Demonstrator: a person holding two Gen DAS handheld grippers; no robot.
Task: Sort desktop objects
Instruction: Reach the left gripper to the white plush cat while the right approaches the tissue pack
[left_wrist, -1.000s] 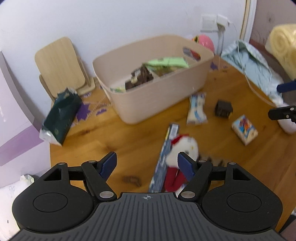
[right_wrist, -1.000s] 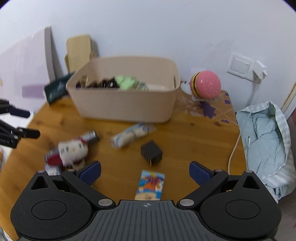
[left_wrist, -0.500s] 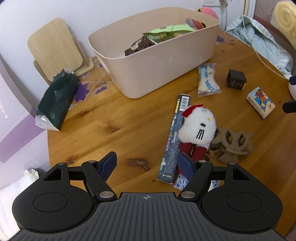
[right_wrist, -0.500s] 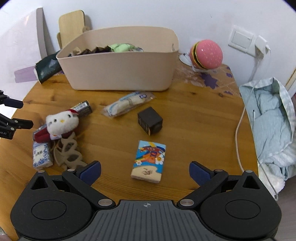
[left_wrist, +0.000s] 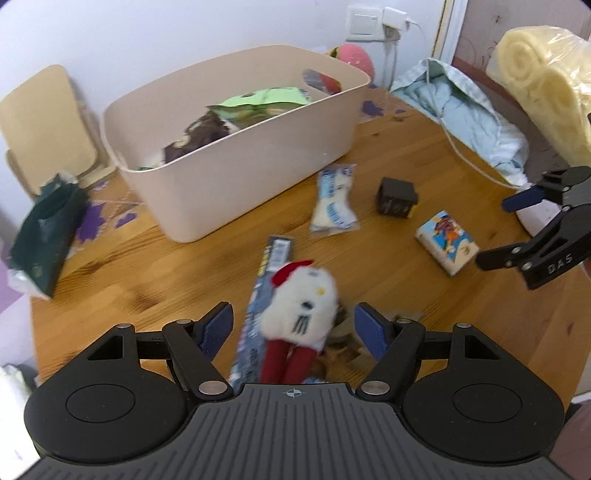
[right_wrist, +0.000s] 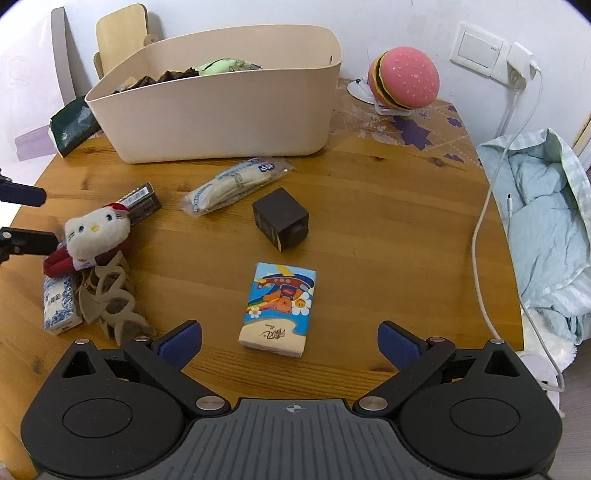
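Note:
A white plush cat with a red bow (left_wrist: 299, 306) (right_wrist: 96, 230) lies on a long dark box (left_wrist: 271, 266) on the wooden table. My left gripper (left_wrist: 293, 326) is open, its fingers on either side of the plush, not touching it. My right gripper (right_wrist: 290, 341) is open and empty, just short of a colourful tissue pack (right_wrist: 281, 308) (left_wrist: 447, 242). A black cube (right_wrist: 280, 221) (left_wrist: 397, 197) and a wrapped snack (right_wrist: 236, 184) (left_wrist: 334, 206) lie in front of the beige bin (right_wrist: 221, 118) (left_wrist: 258, 155), which holds several items.
A tan cut-out piece (right_wrist: 110, 299) and a blue-white pack (right_wrist: 57, 302) lie beside the plush. A dark green bag (left_wrist: 44, 229) lies left of the bin. A burger toy (right_wrist: 404, 83), a white cable (right_wrist: 487, 206) and blue cloth (right_wrist: 543, 229) are at the right.
The left gripper has dropped lower and closer over the plush, which now lies between its fingers. The right gripper has moved in nearer to the tissue pack. Both stay open.

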